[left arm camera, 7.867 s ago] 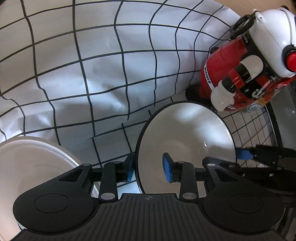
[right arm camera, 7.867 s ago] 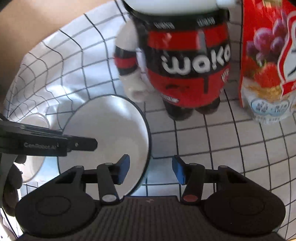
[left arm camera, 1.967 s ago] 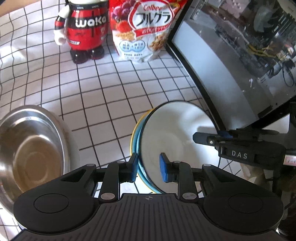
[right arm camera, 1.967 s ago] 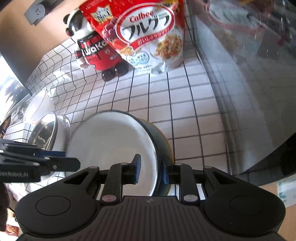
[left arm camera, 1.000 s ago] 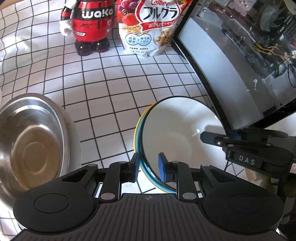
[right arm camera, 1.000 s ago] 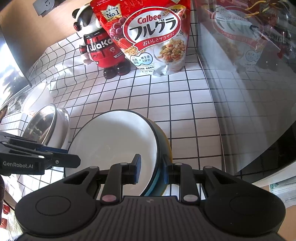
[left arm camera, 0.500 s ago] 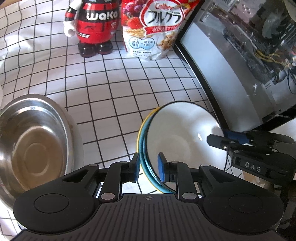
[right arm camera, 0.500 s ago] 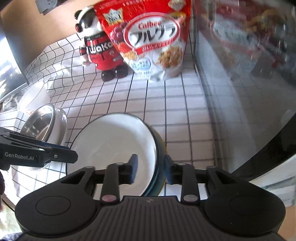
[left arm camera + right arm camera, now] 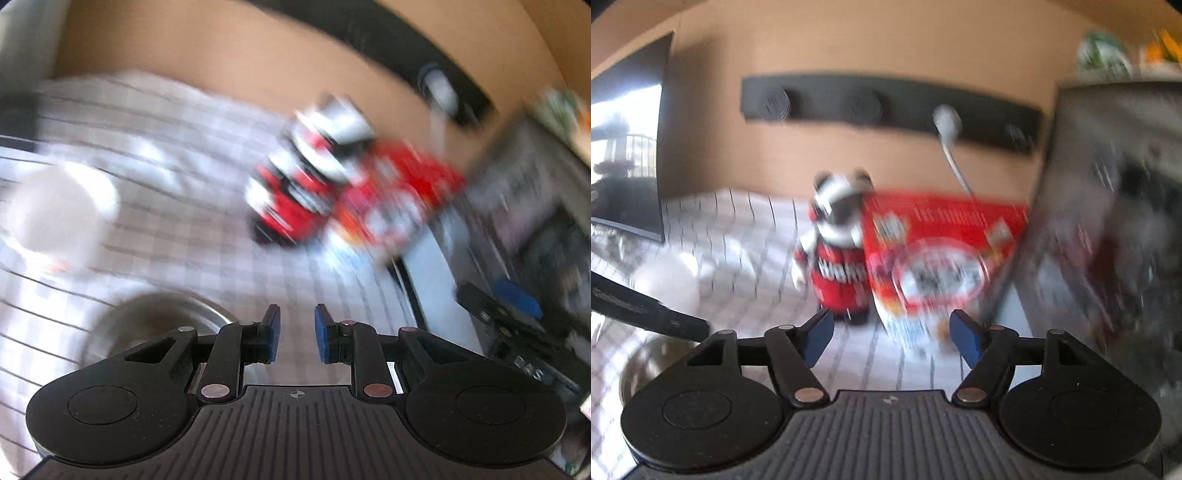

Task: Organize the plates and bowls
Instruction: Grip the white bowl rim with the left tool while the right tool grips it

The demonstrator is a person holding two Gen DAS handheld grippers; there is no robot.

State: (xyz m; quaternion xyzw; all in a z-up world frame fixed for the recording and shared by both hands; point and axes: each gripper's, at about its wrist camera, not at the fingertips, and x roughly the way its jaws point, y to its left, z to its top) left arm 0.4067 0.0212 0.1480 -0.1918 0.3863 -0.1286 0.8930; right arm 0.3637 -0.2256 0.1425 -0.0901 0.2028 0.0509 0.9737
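Toy figure (image 9: 842,258) stands touching red cereal bag (image 9: 942,258), blurred.

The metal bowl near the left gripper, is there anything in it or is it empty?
Cannot tell for sure. The metal bowl shows a bare, shiny inside where visible, but the picture is blurred and the left gripper hides part of it.

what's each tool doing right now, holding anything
left tool: pads a narrow gap apart, nothing between them, holding nothing.
right tool: jaws opening, wide apart, nothing between them.
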